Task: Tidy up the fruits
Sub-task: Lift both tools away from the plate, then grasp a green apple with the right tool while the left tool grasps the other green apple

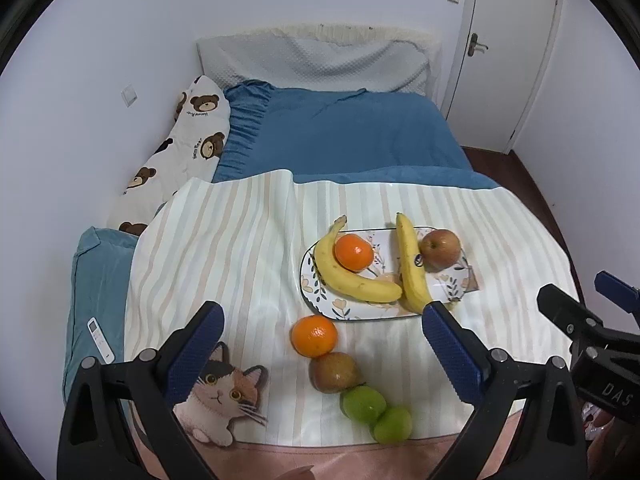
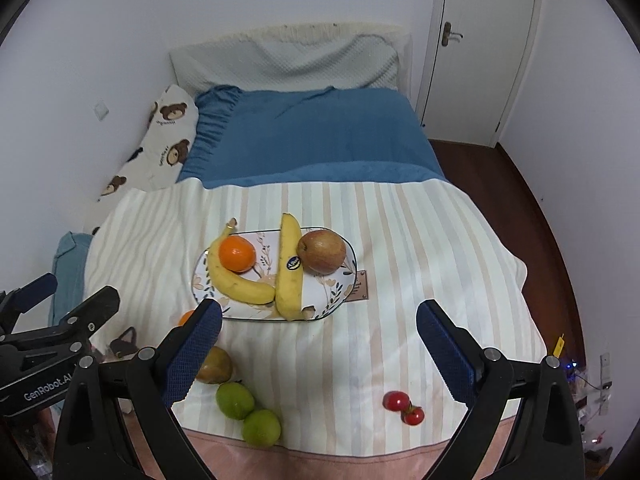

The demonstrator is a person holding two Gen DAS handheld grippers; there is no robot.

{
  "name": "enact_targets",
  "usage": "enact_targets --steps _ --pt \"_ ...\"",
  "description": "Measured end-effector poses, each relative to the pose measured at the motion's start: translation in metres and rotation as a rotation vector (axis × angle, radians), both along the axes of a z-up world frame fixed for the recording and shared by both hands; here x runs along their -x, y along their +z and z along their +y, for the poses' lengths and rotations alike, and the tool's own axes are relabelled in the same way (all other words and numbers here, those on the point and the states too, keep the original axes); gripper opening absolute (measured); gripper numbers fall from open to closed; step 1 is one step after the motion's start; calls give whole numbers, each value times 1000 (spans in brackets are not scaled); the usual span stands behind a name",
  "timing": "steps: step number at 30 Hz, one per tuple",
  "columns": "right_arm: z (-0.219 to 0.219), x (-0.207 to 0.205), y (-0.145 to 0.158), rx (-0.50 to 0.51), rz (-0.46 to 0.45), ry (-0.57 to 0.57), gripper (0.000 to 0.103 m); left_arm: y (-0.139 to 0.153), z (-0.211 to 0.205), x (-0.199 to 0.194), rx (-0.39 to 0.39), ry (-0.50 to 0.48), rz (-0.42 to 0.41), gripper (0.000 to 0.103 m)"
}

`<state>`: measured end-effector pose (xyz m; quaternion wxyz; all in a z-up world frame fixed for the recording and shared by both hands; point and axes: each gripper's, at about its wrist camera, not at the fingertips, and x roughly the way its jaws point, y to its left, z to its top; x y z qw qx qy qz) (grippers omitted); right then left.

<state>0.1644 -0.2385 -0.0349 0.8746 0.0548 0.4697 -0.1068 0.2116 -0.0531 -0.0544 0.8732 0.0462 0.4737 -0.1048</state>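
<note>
On the plate (image 2: 347, 276), the stickered banana (image 2: 290, 268) lies lengthwise, tip pointing away; both tongs (image 1: 322, 320) (image 2: 319, 322) spread, empty.

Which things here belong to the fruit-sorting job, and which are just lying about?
Job: plate, bananas, plated orange, apple, loose orange, brown fruit, green fruits, small red fruits, left gripper, right gripper.

Lying about: remote, bear pillow, blue blanket, door.
</note>
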Motion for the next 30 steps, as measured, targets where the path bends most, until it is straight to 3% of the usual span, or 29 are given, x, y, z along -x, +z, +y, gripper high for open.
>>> enact_targets --steps 6,12,15,25,30 --pt "8 23 10 -26 -27 6 100 11 3 20 -2 7 -32 101" --pt "10 32 -14 -82 24 10 100 -12 11 32 -30 30 10 101" --pt "12 35 -45 -133 84 16 100 -33 19 38 -64 50 44 101" --pt "32 40 -201 -389 361 14 100 -131 48 58 -214 100 247 101" --pt "44 42 -246 -453 420 -2 99 -156 58 60 -245 129 309 101"
